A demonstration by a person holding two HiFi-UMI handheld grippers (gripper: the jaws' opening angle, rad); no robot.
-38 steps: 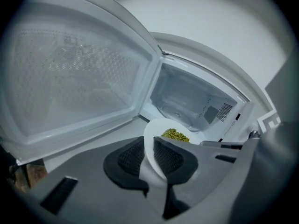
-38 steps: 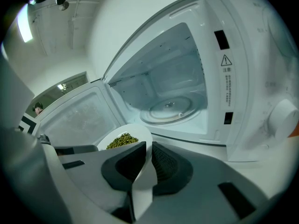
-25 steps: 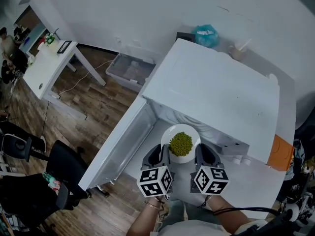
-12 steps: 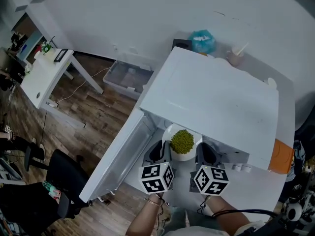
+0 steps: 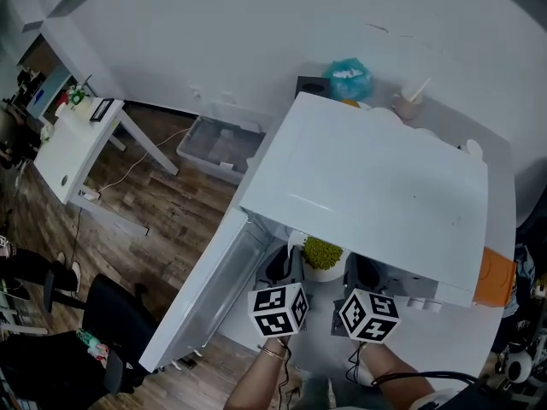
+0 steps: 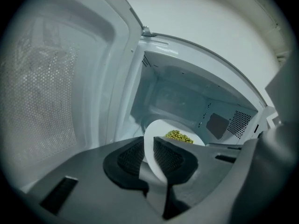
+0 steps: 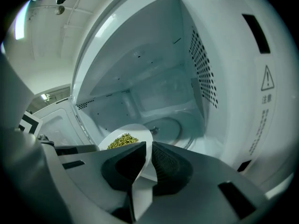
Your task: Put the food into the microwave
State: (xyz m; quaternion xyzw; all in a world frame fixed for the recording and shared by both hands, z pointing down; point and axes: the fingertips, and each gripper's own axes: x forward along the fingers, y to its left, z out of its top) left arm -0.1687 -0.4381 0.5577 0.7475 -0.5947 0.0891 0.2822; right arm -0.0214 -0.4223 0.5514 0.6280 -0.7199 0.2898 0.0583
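Observation:
A white plate [image 5: 326, 272] of green peas [image 5: 321, 251] is held at the mouth of the white microwave [image 5: 376, 186], half hidden under its top. The door [image 5: 214, 289] stands swung out to the left. My left gripper [image 5: 286, 267] is shut on the plate's left rim, my right gripper [image 5: 363, 272] on its right rim. In the left gripper view the plate [image 6: 159, 129] sits pinched in the left gripper [image 6: 148, 150], peas [image 6: 178, 136] beyond. In the right gripper view the right gripper [image 7: 148, 160] clamps the plate [image 7: 135, 130] above the glass turntable [image 7: 166, 125].
Behind the microwave are a blue bag [image 5: 349, 73] and a cup [image 5: 408, 102]; an orange item [image 5: 491, 278] lies at its right. On the wooden floor stand a grey bin [image 5: 220, 146], a white desk [image 5: 73, 143] and a black chair [image 5: 111, 314].
Both grippers have carried the plate forward from in front of the opening into the microwave's mouth; its far half is now hidden under the top.

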